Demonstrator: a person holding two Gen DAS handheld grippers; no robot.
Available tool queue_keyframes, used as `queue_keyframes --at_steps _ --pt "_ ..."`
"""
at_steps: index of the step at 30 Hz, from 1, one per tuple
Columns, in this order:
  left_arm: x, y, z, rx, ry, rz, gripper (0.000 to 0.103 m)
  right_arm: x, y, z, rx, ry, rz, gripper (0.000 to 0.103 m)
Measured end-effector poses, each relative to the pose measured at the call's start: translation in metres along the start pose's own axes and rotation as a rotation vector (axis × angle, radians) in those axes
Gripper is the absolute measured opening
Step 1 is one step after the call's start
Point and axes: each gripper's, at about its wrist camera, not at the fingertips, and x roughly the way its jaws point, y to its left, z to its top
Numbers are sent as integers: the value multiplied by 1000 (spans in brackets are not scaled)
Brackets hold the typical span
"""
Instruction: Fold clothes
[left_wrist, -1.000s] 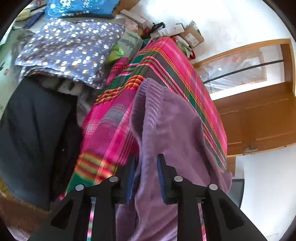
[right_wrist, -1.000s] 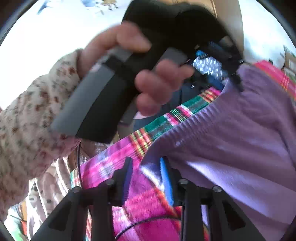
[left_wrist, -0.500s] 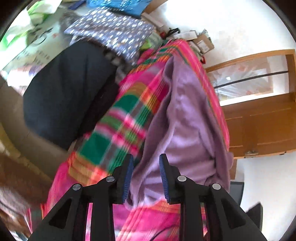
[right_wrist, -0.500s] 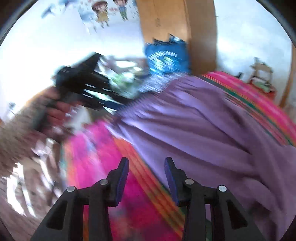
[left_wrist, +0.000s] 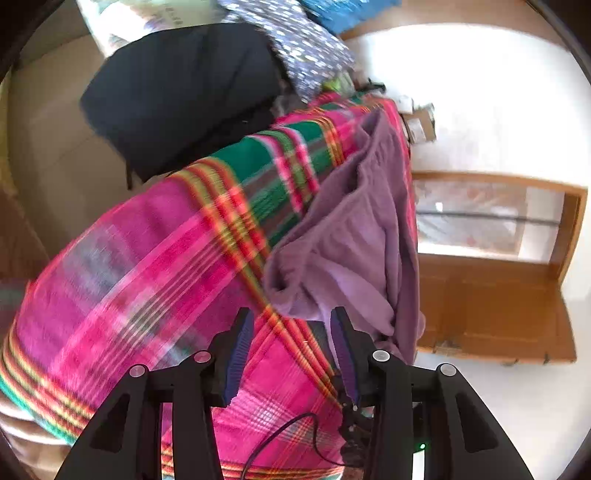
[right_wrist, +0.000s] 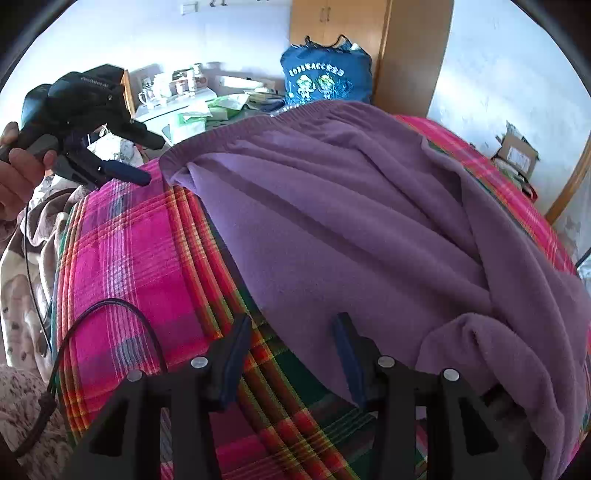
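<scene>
Sweater (right_wrist: 351, 221) lies lengthwise along plaid blanket (right_wrist: 140, 258); left claw (left_wrist: 291, 354), right claw (right_wrist: 291, 354) both spread, empty

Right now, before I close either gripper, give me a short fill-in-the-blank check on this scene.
1. The purple sweater lies on a pink ____ blanket.
2. The right gripper has its jaws ____.
3. The left gripper holds ____.
4. Behind the sweater stands a ____ bag with cartoon figures.

Missing words: plaid; open; nothing; blue
</scene>
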Motion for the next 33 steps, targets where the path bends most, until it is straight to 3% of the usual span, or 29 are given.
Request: queue_keyframes --at_steps 8,12,15,17,21,26,30,33 --pt "21 0 1 -71 13 -56 45 -8 -6 -9 -38 23 -73 48" --pt "23 1 7 -110 -22 -77 45 -8 -15 -11 4 25 -18 46" --pt "23 -1 10 -118 -38 -74 45 -8 -20 -11 32 25 4 36" --pt "24 -3 11 -110 -40 -69 45 -8 -23 -11 46 28 -2 18" --pt "23 -3 15 -125 -58 -75 44 -13 -35 -12 123 35 13 6" --pt "12 -5 24 -93 -132 -56 17 -36 -31 -13 153 -4 40 5" --pt "11 -12 26 -51 -155 -42 13 -71 -23 -13 172 -56 110 5" --pt "10 -10 27 -50 -167 -56 12 -69 -20 -22 191 -33 127 5"
